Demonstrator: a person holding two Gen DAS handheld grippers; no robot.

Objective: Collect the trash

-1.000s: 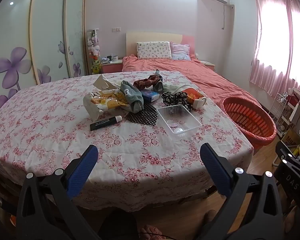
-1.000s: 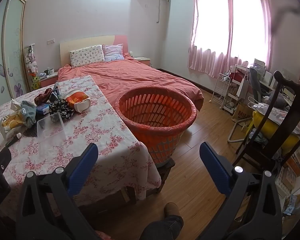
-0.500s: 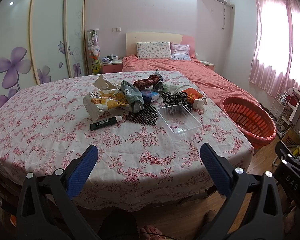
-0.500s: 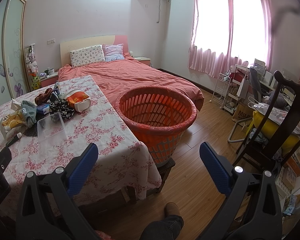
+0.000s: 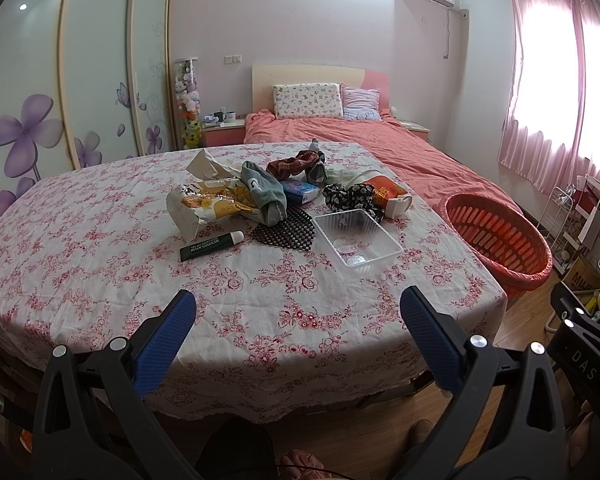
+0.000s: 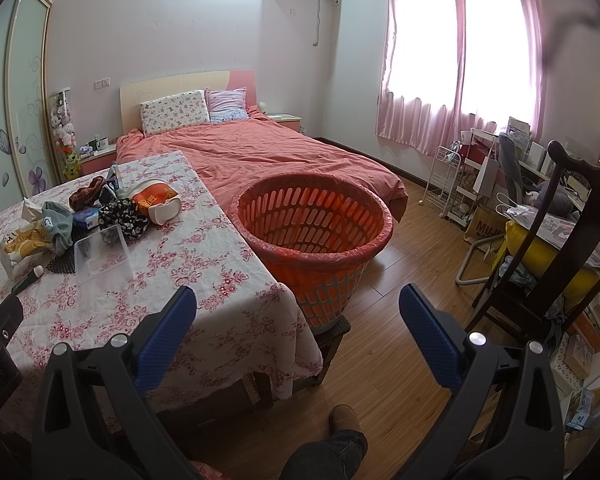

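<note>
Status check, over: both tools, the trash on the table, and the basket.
Left tool open, empty, short of the table. Right tool open, empty, facing the orange basket. Clear tray, snack bag, tube untouched. Nothing blocking.

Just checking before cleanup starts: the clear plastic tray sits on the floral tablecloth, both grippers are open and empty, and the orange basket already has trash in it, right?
Not quite. The right wrist view looks into the orange basket and shows only its liner, no trash. The rest holds: the clear plastic tray sits on the floral tablecloth, and the left gripper and right gripper are open and empty.
</note>
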